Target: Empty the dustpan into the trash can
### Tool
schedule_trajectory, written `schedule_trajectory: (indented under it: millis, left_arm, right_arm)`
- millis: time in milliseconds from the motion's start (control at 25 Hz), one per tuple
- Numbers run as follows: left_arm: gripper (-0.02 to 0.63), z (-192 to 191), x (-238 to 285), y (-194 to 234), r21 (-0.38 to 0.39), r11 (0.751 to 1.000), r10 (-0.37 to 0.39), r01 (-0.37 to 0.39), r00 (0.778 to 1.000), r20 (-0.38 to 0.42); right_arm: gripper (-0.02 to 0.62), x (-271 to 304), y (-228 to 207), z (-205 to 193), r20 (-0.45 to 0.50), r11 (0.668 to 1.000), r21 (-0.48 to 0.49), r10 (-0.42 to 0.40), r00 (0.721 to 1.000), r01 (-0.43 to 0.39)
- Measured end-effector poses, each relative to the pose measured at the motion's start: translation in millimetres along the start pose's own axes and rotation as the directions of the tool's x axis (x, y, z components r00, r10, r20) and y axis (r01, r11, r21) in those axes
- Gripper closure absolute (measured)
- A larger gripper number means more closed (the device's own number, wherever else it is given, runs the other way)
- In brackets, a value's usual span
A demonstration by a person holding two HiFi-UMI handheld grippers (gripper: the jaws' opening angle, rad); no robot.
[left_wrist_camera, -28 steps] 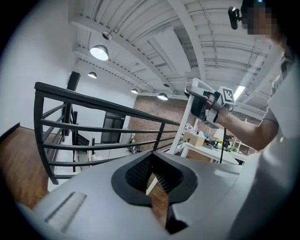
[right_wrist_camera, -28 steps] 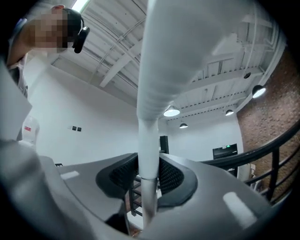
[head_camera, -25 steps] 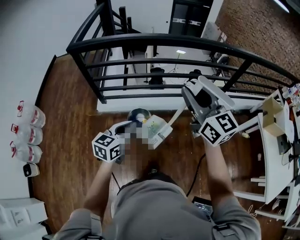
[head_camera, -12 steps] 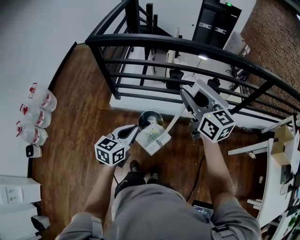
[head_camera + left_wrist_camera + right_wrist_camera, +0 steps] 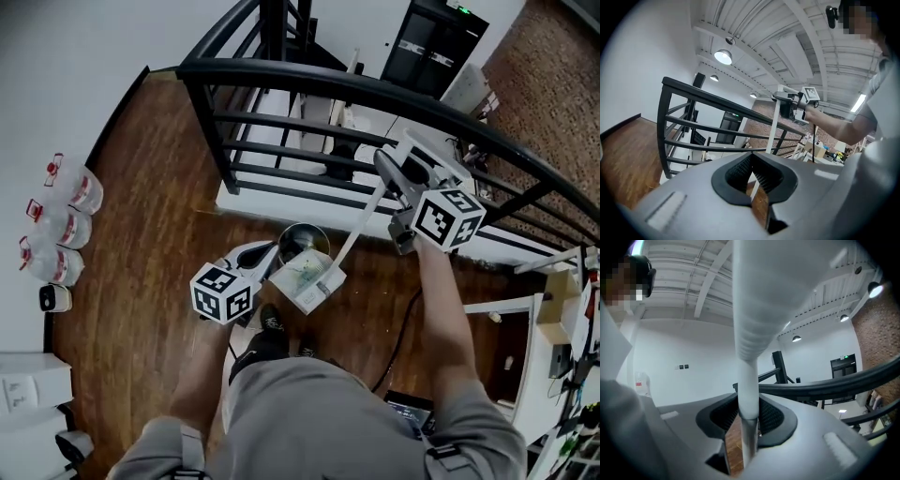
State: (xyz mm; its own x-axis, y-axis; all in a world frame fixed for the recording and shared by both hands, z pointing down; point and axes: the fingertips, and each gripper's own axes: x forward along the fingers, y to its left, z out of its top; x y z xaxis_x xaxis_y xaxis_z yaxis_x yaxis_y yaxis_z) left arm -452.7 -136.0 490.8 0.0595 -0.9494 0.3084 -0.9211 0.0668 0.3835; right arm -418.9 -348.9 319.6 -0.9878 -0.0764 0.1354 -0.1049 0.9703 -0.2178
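Right, the white plastic long-handled dustpan hangs with its pan at the near rim of the small round metal trash can on the brown wooden floor, low enough, I'd say, to tip in. Only the head view shows that pairing. Up top the right tool is clenched on the pale handle, plain in its own view. The left tool is closed on nothing, beside the pan.
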Motion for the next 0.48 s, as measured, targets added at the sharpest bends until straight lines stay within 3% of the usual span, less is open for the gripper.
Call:
schedule_trajectory:
  millis: [240,480]
  left_arm:
    - [0.601,22.6,8.7,45.5,-0.025,0.999,-0.041,0.041,0.999,0.007]
    - [0.601,25.9,27.4,67.3,-0.07,0.997,-0.035,0.035,0.999,-0.001]
  right_arm:
    - [0.485,85.5,-29.5,9.0,-0.062,0.999,0.028,-0.041,0.997,0.043]
    - [0.485,138.0,-80.4,4.3,-0.111,0.995,0.083,-0.041,0.993,0.05]
